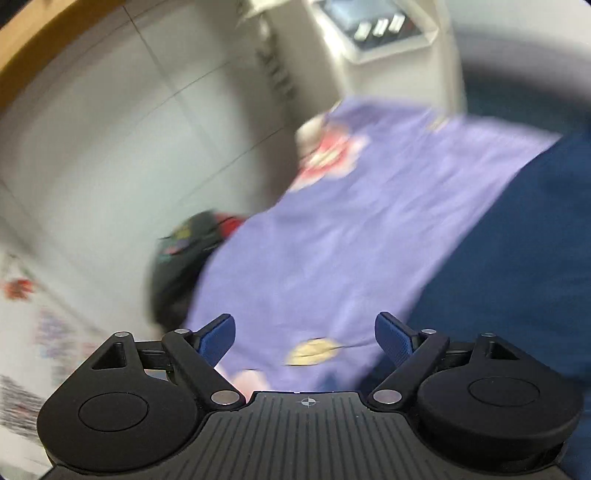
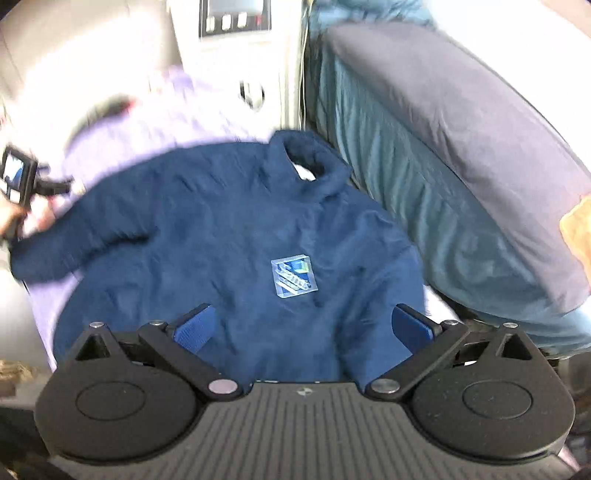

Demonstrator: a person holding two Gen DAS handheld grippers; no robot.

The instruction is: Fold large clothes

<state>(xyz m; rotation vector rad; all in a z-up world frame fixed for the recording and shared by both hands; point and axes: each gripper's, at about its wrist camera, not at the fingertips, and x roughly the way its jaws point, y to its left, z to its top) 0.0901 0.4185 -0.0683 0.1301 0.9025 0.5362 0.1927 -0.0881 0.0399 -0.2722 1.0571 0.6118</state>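
Tongs (image 2: 303,326) splayed wide over navy sweater (image 2: 229,240), empty.

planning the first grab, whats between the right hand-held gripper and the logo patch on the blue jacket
Only the navy jacket fabric itself: the right wrist view shows nothing else between the open right hand-held gripper and the logo patch.

**Surroundings, non-task items**

Purple floral sheet (image 1: 332,229) spread flat; white appliance with control panel (image 1: 376,33) (buttons blurred) behind it; grey pillow (image 2: 461,122) on teal bedding (image 2: 399,177); tiled floor (image 1: 110,129); dark bag (image 1: 184,258) beside sheet.
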